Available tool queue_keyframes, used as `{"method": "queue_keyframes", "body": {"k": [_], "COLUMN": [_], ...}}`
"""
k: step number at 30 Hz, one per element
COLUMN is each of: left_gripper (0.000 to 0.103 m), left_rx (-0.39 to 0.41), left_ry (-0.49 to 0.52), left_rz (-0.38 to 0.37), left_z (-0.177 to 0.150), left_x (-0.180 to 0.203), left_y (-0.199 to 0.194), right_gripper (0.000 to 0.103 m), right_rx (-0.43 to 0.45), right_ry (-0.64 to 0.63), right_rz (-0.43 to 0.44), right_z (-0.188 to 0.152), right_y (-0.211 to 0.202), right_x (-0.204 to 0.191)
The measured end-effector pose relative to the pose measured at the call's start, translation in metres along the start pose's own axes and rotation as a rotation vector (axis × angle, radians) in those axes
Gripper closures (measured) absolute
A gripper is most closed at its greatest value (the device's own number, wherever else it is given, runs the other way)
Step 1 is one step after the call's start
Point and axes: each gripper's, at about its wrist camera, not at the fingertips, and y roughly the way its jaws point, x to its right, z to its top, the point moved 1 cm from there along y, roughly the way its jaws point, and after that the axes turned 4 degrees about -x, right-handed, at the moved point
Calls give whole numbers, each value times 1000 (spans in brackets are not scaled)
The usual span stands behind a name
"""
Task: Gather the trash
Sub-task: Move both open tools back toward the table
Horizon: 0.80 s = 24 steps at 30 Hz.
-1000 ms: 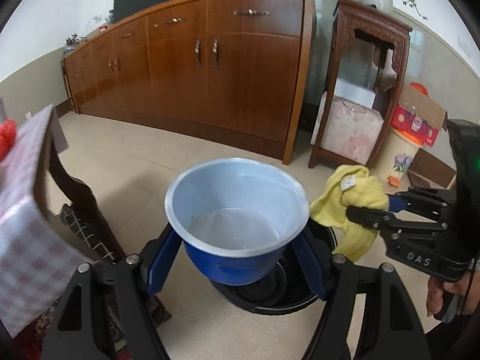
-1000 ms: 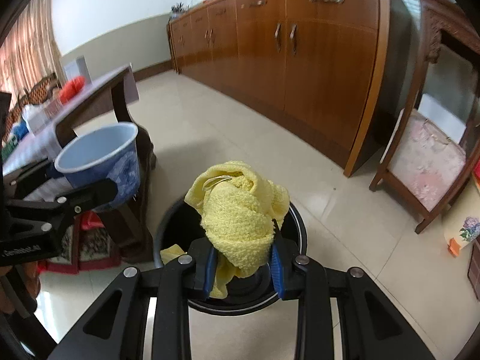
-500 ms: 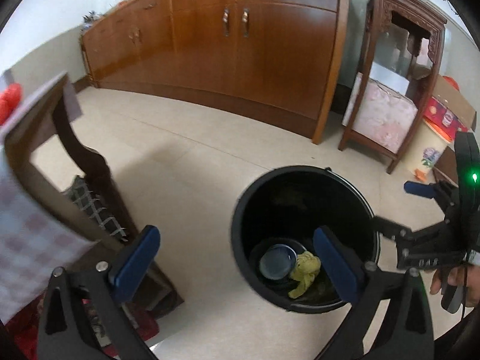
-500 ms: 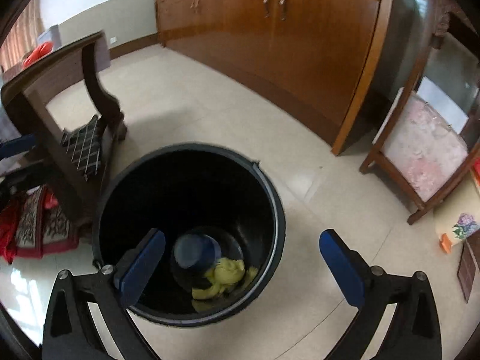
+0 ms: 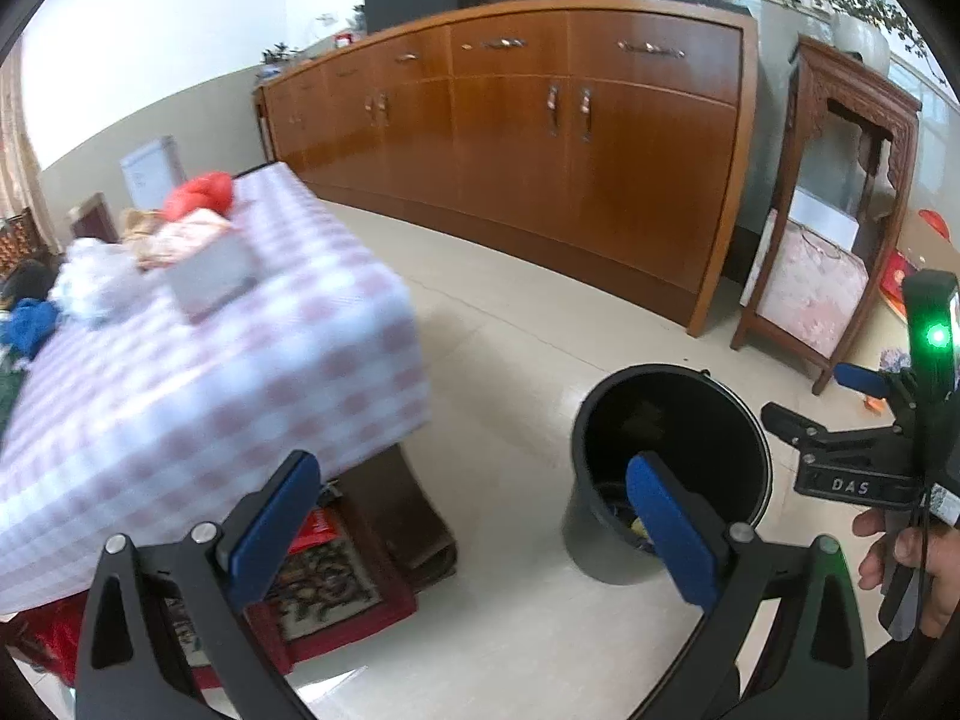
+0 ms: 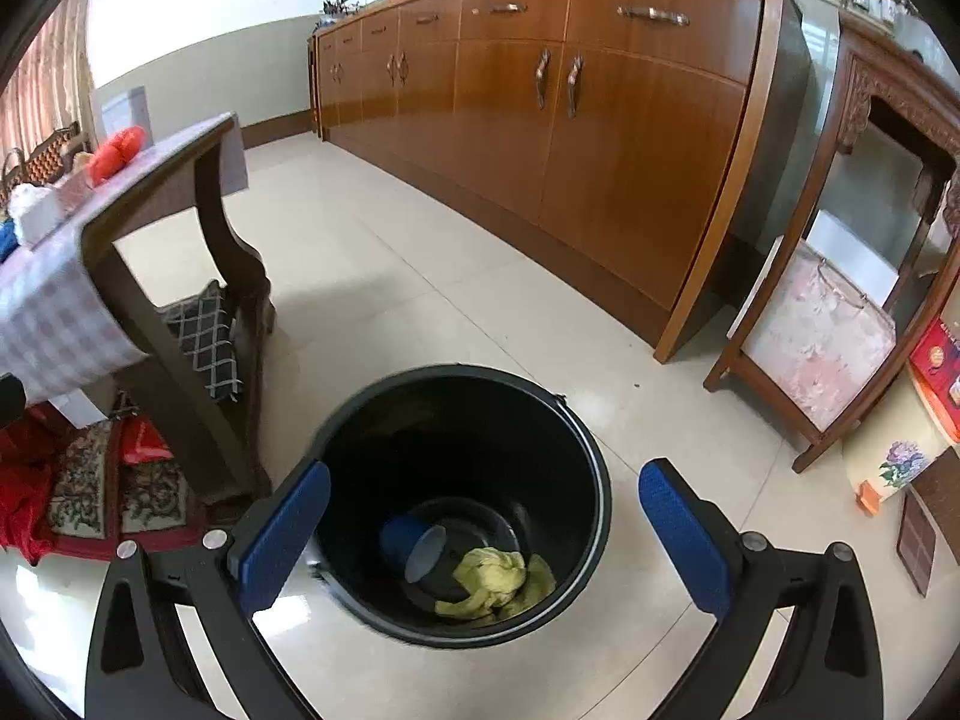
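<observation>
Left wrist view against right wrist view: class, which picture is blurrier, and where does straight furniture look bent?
Left wrist view: the checked tablecloth is motion-smeared. Right wrist view: the black bin is sharper. Both views: fisheye distortion bows the wooden sideboard.

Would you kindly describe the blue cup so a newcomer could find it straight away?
Start at the long wooden sideboard; on the tiled floor before it stands a round black bin. At its bottom lies the blue cup, tipped on its side with its pale inside showing, next to a crumpled yellow cloth: the only hard, blue item there.
</observation>
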Motion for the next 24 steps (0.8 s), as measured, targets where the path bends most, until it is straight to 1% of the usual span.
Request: {"method": "queue_keyframes", "body": {"k": [4, 6, 10, 18, 24], "left_gripper": [0, 0, 0, 0, 0], "left_rx": [27, 40, 61, 94, 116], "left_ry": [-22, -54, -113, -192, -234], "left_rz": [37, 57, 102, 171, 207], "left_z": [0, 0, -3, -16, -23], "left_x": [-15, -28, -52, -91, -113], "left_y": [-19, -30, -49, -76, -91], "right_gripper": [0, 0, 0, 0, 0], "right_rx": [34, 57, 91, 164, 200], "right_ry": [10, 4, -21, -95, -155], "right_rz": [19, 33, 66, 124, 173], "right_z": [4, 8, 16, 35, 39], "right_y": [-30, -47, -70, -102, -117], "right_x": [-19, -33, -59, -111, -148]}}
